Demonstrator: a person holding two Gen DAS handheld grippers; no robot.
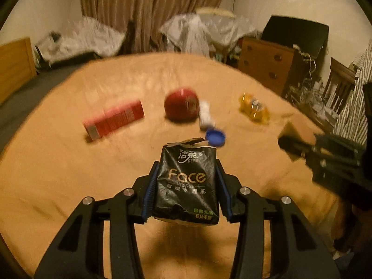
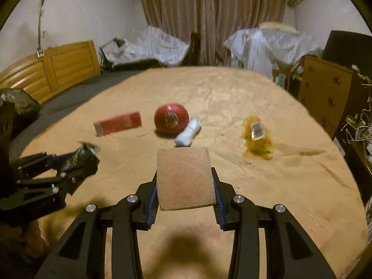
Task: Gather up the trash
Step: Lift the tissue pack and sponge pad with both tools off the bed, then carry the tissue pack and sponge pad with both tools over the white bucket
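Observation:
My left gripper (image 1: pixel 187 183) is shut on a black tissue packet (image 1: pixel 187 186) marked "Face", held above the tan bedspread (image 1: pixel 69 162). My right gripper (image 2: pixel 184 183) is shut on a tan sponge-like block (image 2: pixel 184 177); it also shows in the left wrist view (image 1: pixel 293 132). On the bedspread lie a red box (image 1: pixel 114 119), a red round object (image 1: pixel 182 104), a white crumpled roll (image 1: pixel 205 115), a blue bottle cap (image 1: pixel 215 136) and a yellow wrapper (image 1: pixel 254 110). The right wrist view shows the box (image 2: pixel 118 123), the round object (image 2: pixel 171 119), the roll (image 2: pixel 188 134), the wrapper (image 2: pixel 257 137) and my left gripper (image 2: pixel 86 155).
A black plastic bag (image 2: pixel 18 104) sits at the left edge. A wooden headboard (image 2: pixel 53 69) is at the far left, a wooden dresser (image 2: pixel 325 93) at the right, covered furniture (image 2: pixel 262 44) and a curtain (image 2: pixel 209 18) behind the bed.

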